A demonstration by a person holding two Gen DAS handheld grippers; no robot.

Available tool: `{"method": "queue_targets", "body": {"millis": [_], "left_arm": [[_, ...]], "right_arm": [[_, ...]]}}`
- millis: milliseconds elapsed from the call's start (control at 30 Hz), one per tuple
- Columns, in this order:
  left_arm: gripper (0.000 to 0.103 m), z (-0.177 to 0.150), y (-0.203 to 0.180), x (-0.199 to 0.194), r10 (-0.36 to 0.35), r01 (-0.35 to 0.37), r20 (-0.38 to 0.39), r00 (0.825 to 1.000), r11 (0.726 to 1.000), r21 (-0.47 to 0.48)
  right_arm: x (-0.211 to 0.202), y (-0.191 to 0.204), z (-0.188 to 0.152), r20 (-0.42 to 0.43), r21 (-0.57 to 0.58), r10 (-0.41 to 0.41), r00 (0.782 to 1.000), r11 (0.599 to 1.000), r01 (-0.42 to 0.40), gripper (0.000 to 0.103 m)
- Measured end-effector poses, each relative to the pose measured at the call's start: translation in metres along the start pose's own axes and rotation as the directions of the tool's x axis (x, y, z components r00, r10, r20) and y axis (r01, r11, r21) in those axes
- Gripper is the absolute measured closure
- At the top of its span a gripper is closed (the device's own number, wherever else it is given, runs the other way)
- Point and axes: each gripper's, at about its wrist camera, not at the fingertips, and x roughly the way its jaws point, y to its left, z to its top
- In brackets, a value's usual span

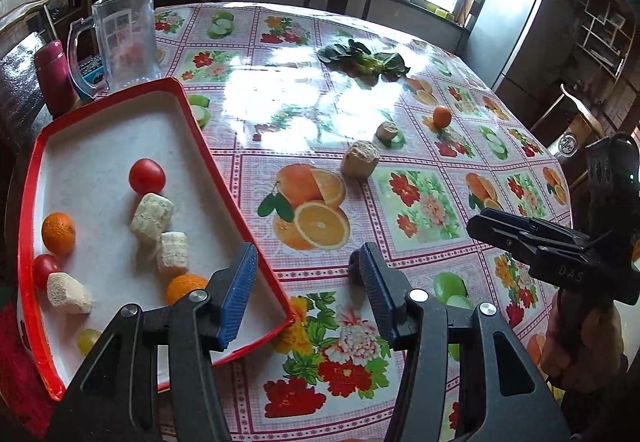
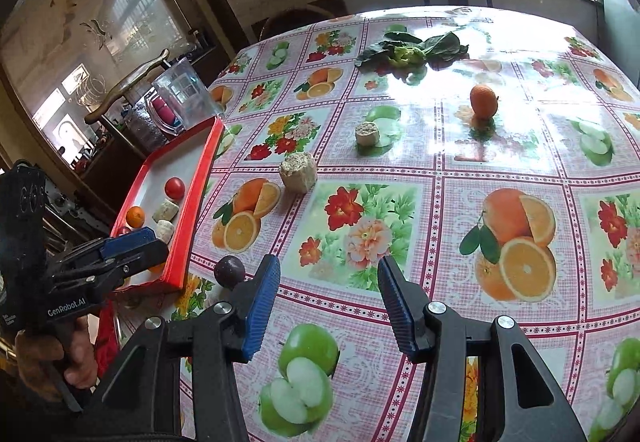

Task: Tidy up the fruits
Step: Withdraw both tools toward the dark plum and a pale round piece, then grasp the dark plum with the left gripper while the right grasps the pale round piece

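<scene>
A red-rimmed white tray (image 1: pixel 208 145) sits at the table's left edge. It holds a tomato (image 1: pixel 147 175), two oranges (image 1: pixel 59 234), pale chunks (image 1: pixel 152 217) and a green grape (image 1: pixel 88 340). My left gripper (image 1: pixel 308 282) hangs open over the tray's near corner with nothing between its blue pads. A dark plum (image 2: pixel 229 270) lies on the cloth just outside the tray (image 2: pixel 200 177), beside the left finger of my right gripper (image 2: pixel 328 302), which is open and empty. Farther out lie a loose orange (image 2: pixel 484 101) and two beige chunks (image 2: pixel 298 171).
Leafy greens (image 1: pixel 364 59) lie near the table's far side. A clear plastic pitcher (image 1: pixel 124 37) and a magenta flask (image 1: pixel 54 77) stand behind the tray. A hand holds the right gripper (image 1: pixel 520 242) at the right edge. Chairs ring the table.
</scene>
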Motion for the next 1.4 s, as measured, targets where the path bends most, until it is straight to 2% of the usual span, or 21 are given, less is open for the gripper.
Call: {"method": "queue_targets", "body": {"millis": [333, 633, 733, 800, 967, 1067, 1133, 1167, 1400], "left_arm": [[0.051, -0.009, -0.031, 0.019, -0.027, 0.03, -0.049, 0.998, 0.997, 0.073], [0.051, -0.012, -0.047, 0.045, -0.012, 0.024, -0.085, 0.996, 0.99, 0.139], [0.061, -0.012, -0.044, 0.056, -0.011, 0.025, -0.105, 0.994, 0.992, 0.126], [0.066, -0.01, -0.044, 0.057, 0.001, 0.011, -0.09, 0.996, 0.991, 0.135], [0.078, -0.004, -0.033, 0.057, -0.038, 0.046, -0.078, 0.996, 0.994, 0.1], [0.08, -0.003, -0.03, 0.056, -0.056, 0.062, -0.07, 0.996, 0.994, 0.087], [0.08, -0.003, -0.03, 0.056, -0.058, 0.064, -0.066, 0.996, 0.994, 0.084], [0.081, -0.003, -0.03, 0.056, -0.061, 0.067, -0.064, 0.996, 0.994, 0.083], [0.082, -0.003, -0.028, 0.053, -0.093, 0.096, -0.043, 0.995, 0.993, 0.07]], "right_arm": [[0.007, -0.003, 0.014, -0.001, -0.041, -0.015, 1.0, 0.999, 0.015, 0.05], [0.037, -0.01, 0.039, -0.032, -0.079, -0.023, 0.999, 0.997, 0.02, 0.054], [0.049, -0.016, 0.052, -0.036, -0.076, -0.028, 0.999, 0.997, 0.025, 0.055], [0.06, -0.02, 0.063, -0.041, -0.075, -0.038, 0.998, 0.997, 0.035, 0.056], [0.091, -0.022, 0.088, -0.056, -0.086, -0.063, 0.996, 0.995, 0.058, 0.058], [0.112, -0.019, 0.099, -0.06, -0.107, -0.087, 0.994, 0.991, 0.08, 0.062], [0.12, -0.017, 0.102, -0.05, -0.13, -0.121, 0.991, 0.985, 0.114, 0.076], [0.122, -0.015, 0.102, -0.051, -0.145, -0.139, 0.989, 0.981, 0.131, 0.079], [0.087, -0.012, 0.079, -0.029, -0.141, -0.105, 0.994, 0.985, 0.1, 0.079]]}}
